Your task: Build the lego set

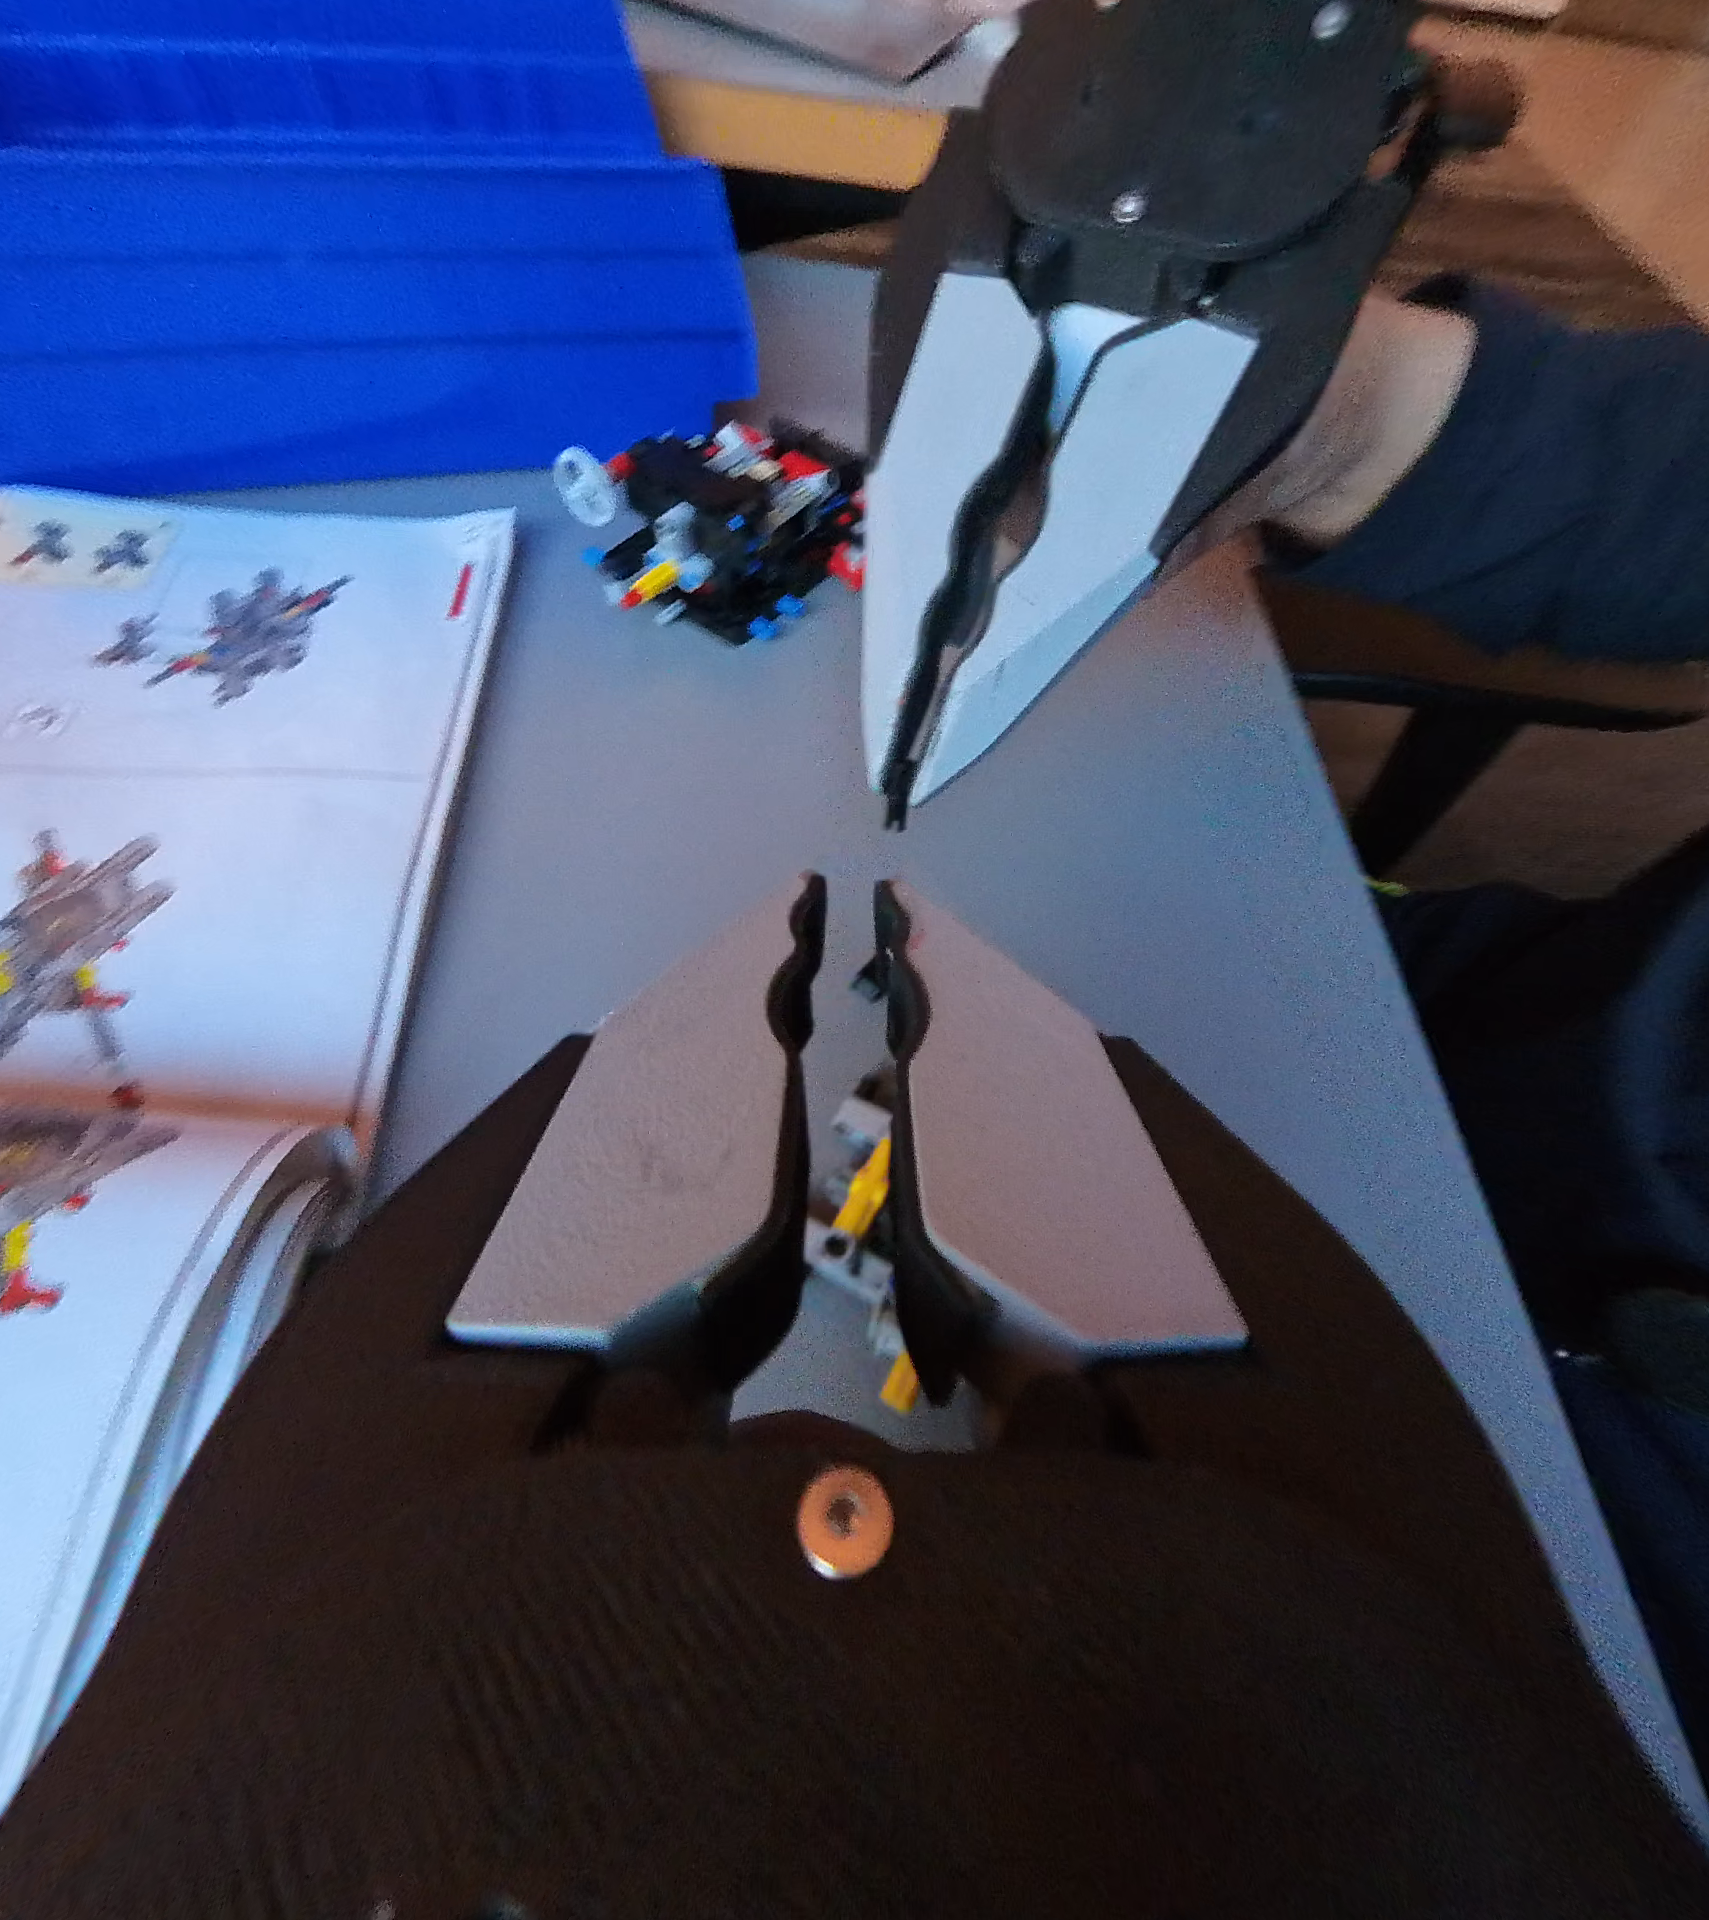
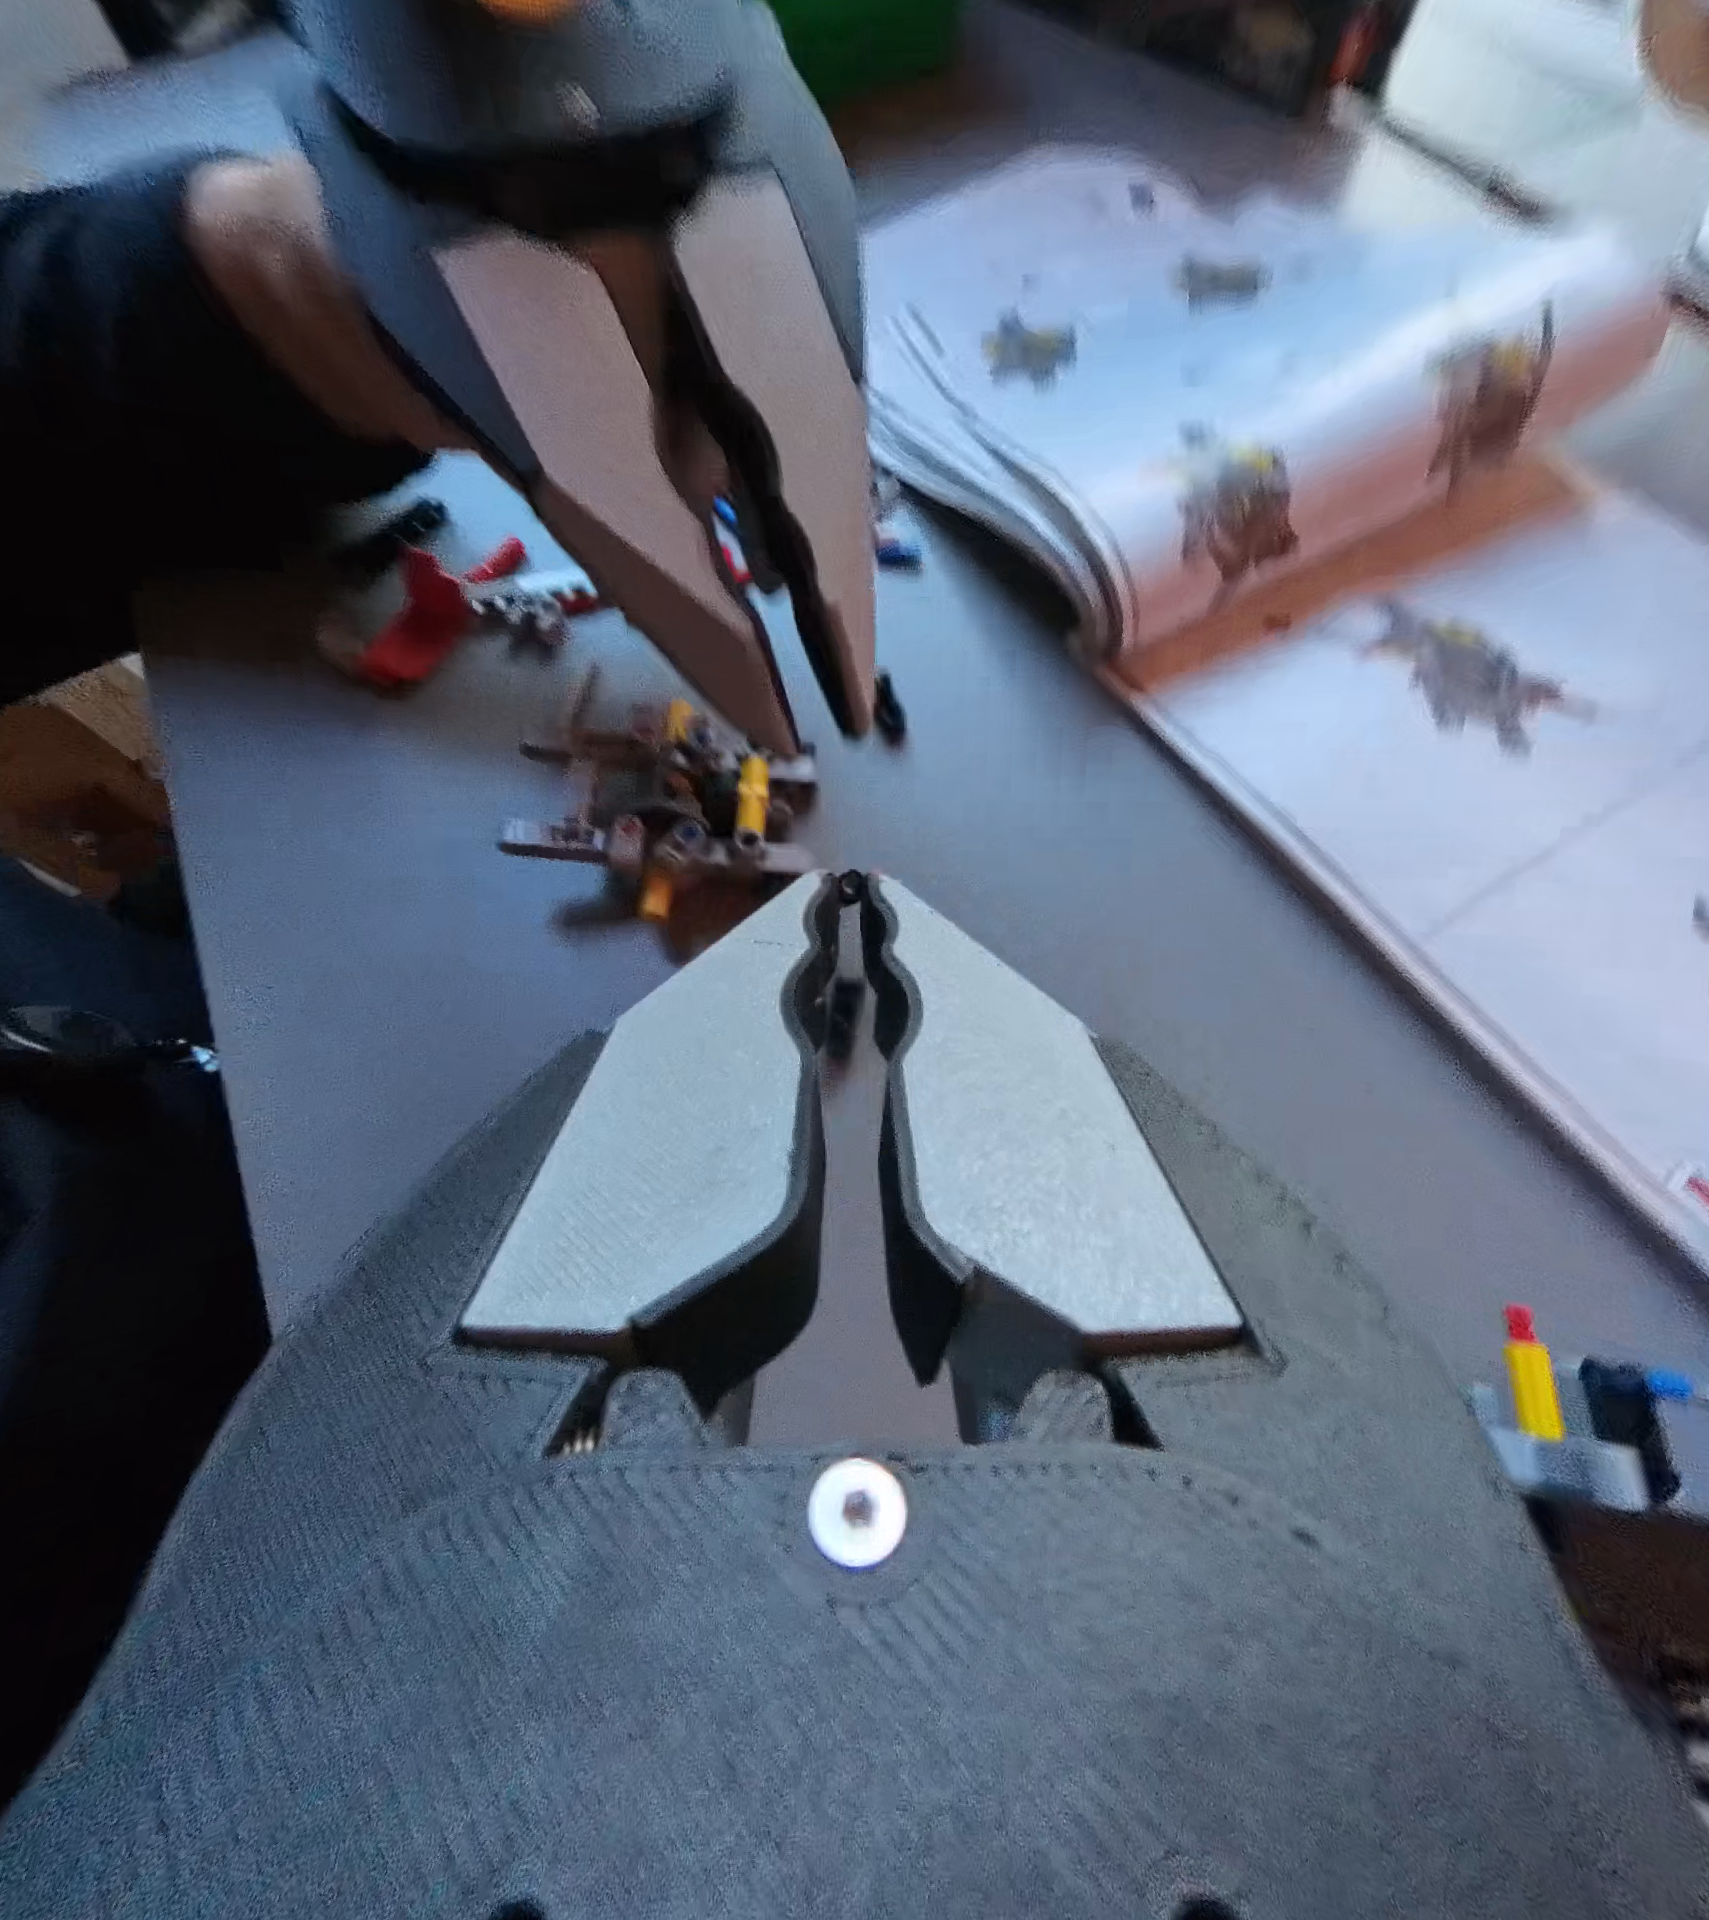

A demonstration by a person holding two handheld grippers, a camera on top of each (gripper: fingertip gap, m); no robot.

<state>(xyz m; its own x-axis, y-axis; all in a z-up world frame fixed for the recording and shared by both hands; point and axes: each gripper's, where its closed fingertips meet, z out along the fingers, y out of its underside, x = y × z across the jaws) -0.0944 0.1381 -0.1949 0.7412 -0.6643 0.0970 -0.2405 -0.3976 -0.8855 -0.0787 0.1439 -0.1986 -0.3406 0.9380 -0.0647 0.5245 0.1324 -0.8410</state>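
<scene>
Left tongs (image 1: 850,883): black ribbed plastic body, flat plates, wavy black pads; tips slightly apart over bare grey bench (image 1: 1089,883), gripping nothing. Below them lies a small grey-and-yellow brick assembly (image 2: 684,821) of pins and beams, seen through the gap in the left view and whole only in the right view. Right tongs (image 2: 850,885): same build, tips closed on a small black pin (image 2: 850,886), which in the left view sticks out of the tips as a thin black stub. An open, glossy instruction booklet (image 1: 206,831) lies beside both. The left view alone shows a blue bin (image 1: 310,260) and a black-red brick model (image 1: 736,530); the right view alone shows red loose parts (image 2: 414,623) and a grey block with a yellow pin (image 2: 1639,1444).
</scene>
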